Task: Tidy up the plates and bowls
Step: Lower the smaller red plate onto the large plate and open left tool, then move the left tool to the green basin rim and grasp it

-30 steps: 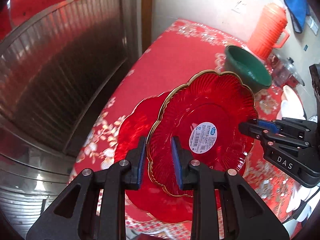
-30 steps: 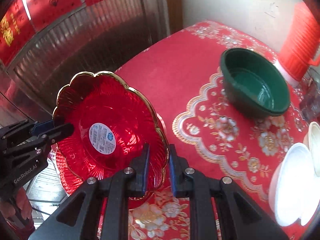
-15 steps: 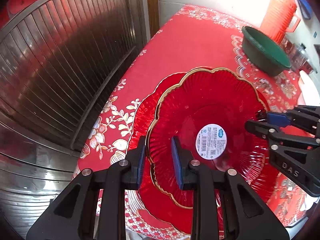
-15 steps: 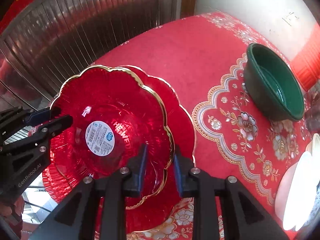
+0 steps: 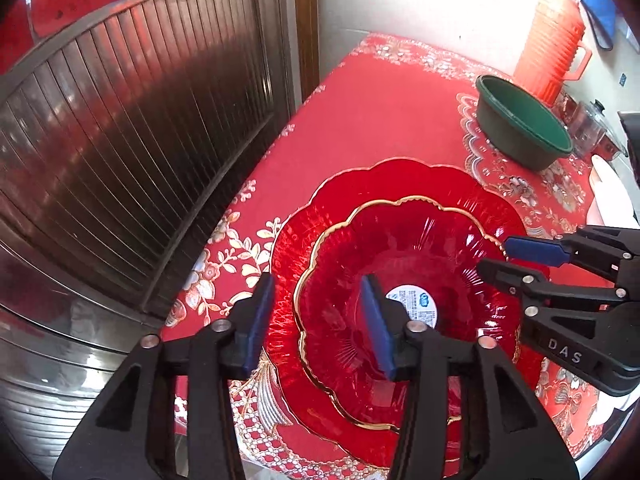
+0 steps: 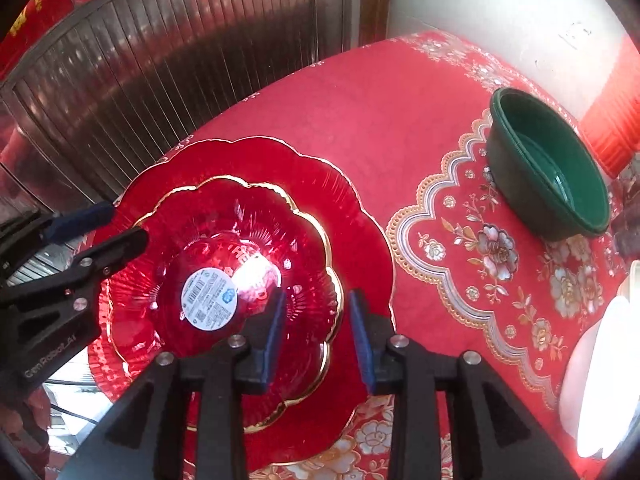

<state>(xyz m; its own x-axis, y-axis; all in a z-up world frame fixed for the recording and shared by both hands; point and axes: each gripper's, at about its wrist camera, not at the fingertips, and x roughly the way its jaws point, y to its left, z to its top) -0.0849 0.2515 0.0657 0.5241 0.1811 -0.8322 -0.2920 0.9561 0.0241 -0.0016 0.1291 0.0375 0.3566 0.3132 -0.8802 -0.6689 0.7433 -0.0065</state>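
Observation:
A small red glass plate (image 5: 404, 276) with a gold scalloped rim and a white sticker lies nested on a larger red scalloped plate (image 5: 400, 180) on the red tablecloth. It also shows in the right wrist view (image 6: 224, 248), on the large plate (image 6: 328, 184). My left gripper (image 5: 318, 318) is open, its jaws straddling the small plate's left rim. My right gripper (image 6: 316, 330) is open, its jaws either side of the small plate's right rim. Each gripper shows in the other's view.
A green bowl (image 5: 524, 120) stands at the far right of the table, with an orange ribbed jug (image 5: 550, 44) behind it. White dishes (image 6: 596, 364) sit at the right edge. A dark slatted metal door (image 5: 120, 152) runs along the table's left side.
The small plate was held tilted by both grippers; it has been lowered flat onto the large plate. Both grippers have opened and let go of its rim.

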